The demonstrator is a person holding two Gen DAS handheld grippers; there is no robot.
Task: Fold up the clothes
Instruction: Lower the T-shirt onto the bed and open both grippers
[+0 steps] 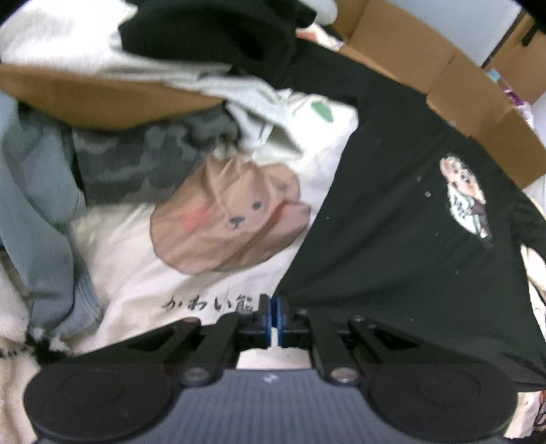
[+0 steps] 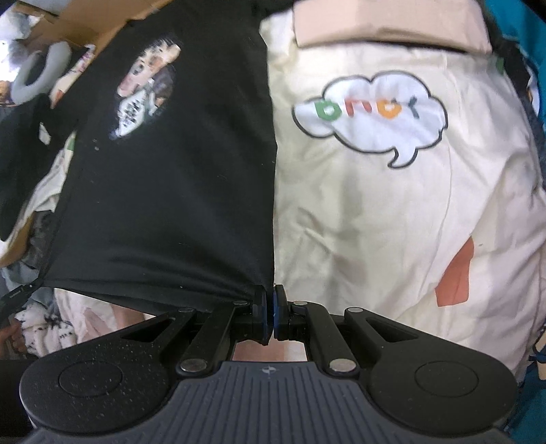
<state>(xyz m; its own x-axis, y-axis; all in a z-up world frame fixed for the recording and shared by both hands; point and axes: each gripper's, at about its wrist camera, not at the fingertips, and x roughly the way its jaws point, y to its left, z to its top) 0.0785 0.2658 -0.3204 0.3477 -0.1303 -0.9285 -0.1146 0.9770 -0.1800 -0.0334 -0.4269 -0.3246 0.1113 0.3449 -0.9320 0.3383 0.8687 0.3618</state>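
A black T-shirt [image 1: 409,222] with a small cartoon print on its chest is stretched out between both grippers. My left gripper [image 1: 273,309] is shut on one bottom corner of it. In the right wrist view the same black T-shirt [image 2: 177,177] runs up and left, and my right gripper [image 2: 270,307] is shut on its other bottom corner. The shirt's hem [image 2: 146,293] sags between the two grips. Under it lies a white T-shirt [image 1: 191,273] with a brown bear print and dark lettering.
A heap of clothes fills the left: pale blue denim [image 1: 37,211], a camouflage piece [image 1: 143,160], grey and black garments. Cardboard boxes [image 1: 471,78] line the back right. A cream sheet [image 2: 392,205] with a speech-bubble print lies to the right, and a pink box [image 2: 385,24] rests at its far end.
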